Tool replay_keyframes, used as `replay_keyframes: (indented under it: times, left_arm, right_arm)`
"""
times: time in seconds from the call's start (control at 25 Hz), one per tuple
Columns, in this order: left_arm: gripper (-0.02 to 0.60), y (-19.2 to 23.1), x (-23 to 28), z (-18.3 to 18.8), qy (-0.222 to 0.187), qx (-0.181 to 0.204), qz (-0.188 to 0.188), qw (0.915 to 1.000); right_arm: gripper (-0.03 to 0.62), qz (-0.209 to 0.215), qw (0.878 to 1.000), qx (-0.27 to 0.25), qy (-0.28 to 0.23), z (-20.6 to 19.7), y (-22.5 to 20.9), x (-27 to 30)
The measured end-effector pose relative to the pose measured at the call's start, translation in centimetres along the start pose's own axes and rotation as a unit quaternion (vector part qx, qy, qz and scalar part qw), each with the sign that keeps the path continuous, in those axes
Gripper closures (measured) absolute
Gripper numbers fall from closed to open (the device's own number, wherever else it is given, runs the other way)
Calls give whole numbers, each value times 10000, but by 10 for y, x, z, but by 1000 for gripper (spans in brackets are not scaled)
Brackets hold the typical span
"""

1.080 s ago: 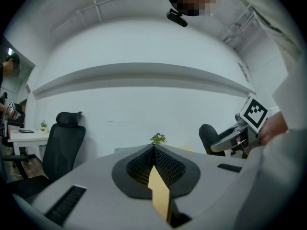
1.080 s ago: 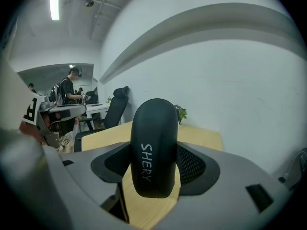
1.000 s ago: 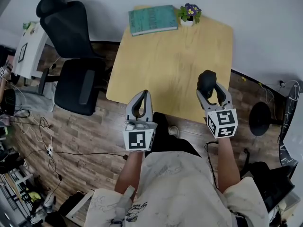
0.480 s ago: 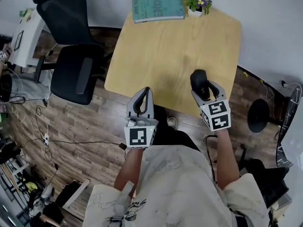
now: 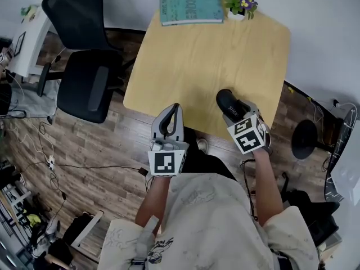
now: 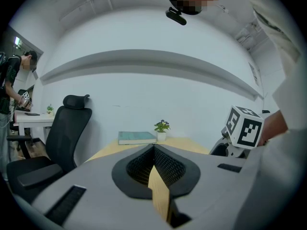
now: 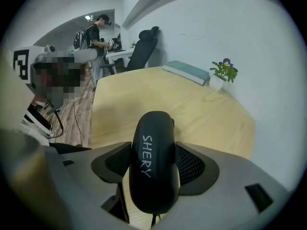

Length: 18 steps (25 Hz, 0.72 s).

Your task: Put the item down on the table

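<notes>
Underfoot, wood-plank flooring fills the left and lower part of the head view, with loose cables trailing over it. On it stands a light wooden table with rounded corners, its far edge against a pale wall. A black office chair sits to the table's left, apart from it. Beyond the chair is a white desk, and the right gripper view shows another person standing by it.

A teal book lies flat at the table's far edge.

Nearer the camera, the left gripper hangs just off the table's near edge, roughly level. Its jaws meet at the tips with nothing between them. The right gripper is over the near right part of the tabletop and points steeply down. Its pads press on both sides of a black computer mouse, whose back carries the pale lettering SHERY.

The mouse juts out past the fingertips, close above the wood at the table's near right. Whether its underside touches the surface cannot be told. A thin dark cord leaves its near end.

Smallest of all, a purple-flowered plant in a white pot stands just beside the book's right end
</notes>
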State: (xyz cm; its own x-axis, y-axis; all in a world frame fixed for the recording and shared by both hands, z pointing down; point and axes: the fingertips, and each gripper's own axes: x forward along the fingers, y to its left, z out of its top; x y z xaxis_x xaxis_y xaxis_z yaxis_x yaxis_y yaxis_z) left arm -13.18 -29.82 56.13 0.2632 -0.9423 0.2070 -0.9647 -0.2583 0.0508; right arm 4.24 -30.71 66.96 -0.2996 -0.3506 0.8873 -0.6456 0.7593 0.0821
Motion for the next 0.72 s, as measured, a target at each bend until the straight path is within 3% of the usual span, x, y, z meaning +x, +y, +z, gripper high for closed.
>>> replay_keyframes:
  times: [0.56,0.72]
  left_arm:
    - [574,4,4,-3,41,-71,-68,9999]
    - [575,3,1,1,29,-65,-81,9999]
  right_arm:
    - [287,72,9999,-65,32,0,1,3]
    - [264,-107,9991,-388,150,-7,4,5]
